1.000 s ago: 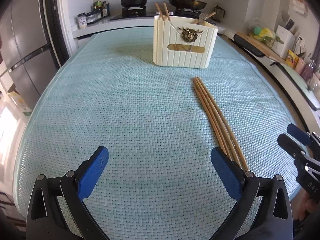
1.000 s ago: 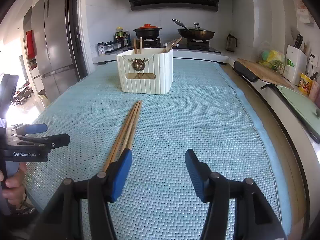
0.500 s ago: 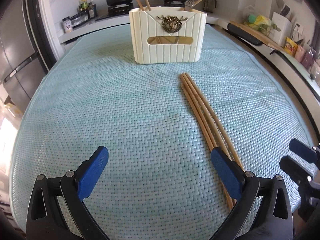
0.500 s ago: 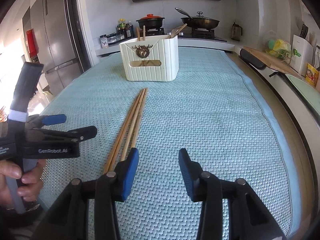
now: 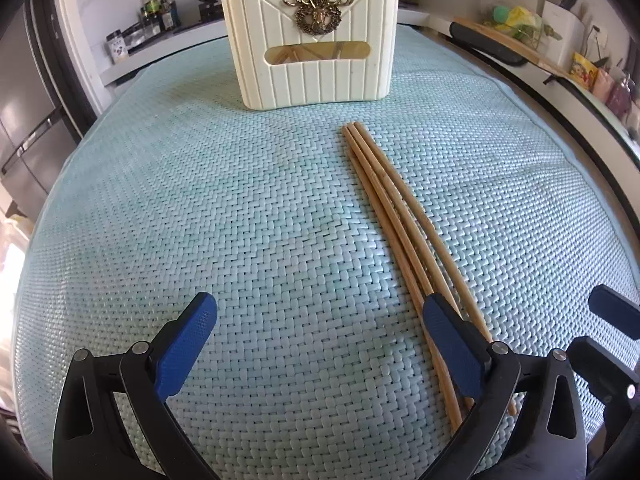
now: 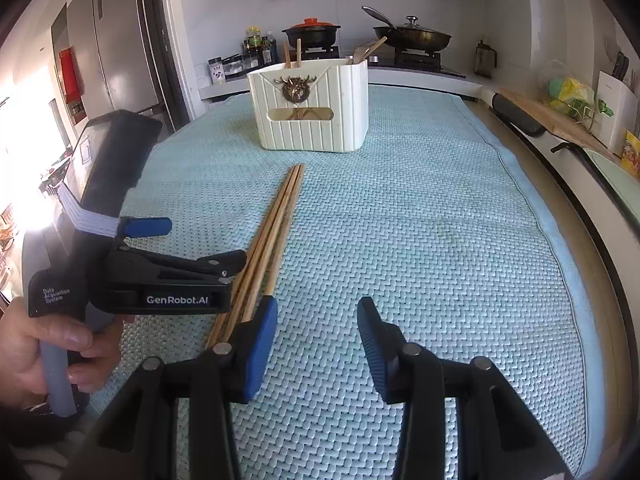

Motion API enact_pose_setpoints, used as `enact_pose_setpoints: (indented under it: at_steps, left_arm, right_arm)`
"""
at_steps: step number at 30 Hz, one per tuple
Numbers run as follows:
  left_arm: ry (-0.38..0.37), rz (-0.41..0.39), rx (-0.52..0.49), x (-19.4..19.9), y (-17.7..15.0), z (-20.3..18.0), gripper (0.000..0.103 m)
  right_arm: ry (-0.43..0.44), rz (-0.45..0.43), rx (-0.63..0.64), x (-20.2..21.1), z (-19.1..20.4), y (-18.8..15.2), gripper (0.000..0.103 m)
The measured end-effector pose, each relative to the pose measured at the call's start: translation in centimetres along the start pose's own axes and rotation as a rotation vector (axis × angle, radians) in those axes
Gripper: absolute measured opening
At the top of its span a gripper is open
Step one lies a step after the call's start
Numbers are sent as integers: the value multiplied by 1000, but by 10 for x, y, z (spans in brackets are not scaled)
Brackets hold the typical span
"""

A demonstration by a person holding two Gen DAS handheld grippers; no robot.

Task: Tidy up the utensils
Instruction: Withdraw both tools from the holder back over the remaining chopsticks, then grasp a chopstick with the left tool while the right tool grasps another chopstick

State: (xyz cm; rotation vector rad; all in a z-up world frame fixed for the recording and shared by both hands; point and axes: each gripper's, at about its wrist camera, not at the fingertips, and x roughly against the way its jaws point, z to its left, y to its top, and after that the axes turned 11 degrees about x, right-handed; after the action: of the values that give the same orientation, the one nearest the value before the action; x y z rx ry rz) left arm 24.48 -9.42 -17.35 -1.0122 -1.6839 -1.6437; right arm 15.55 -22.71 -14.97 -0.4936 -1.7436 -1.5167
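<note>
A pale teal mat of coarse herringbone weave covers the table, its plastic strands catching daylight from the left. At far left in the right wrist view, a person's hand wraps the grey handle of the left gripper, a black moulded frame with ribbed blue pads; it tilts steeply down at the mat, its jaws wide apart with only bare weave between them, and its right finger lies over the near ends of the chopsticks. At centre, the wooden chopsticks, slim round tan rods, lie side by side on the mat in a tight bundle, their far tips pointing at the cream utensil holder. That holder, a ribbed plastic box with a brass stag-head badge and an oblong window, stands upright just beyond the bundle, more chopsticks and a wooden spatula rising from its top. To the right, the right gripper angles down over the mat, jaws parted at a middling width, nothing between them; its left pad sits just beside the bundle's near ends.
</note>
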Motion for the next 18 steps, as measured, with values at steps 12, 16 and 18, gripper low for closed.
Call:
enact_pose_setpoints:
  at_steps: [12,16,18]
  left_arm:
    - [32,23,61,-11,12,23,103]
    - [50,25,117,-12,15,44,103]
    - [59,30,139,-14,15,54,103]
  right_arm:
    - [5,14,41,-8,3,5,42]
    - [45,16,40,-24,0,18,42]
    - [85,18,28,-37,-2,29,42]
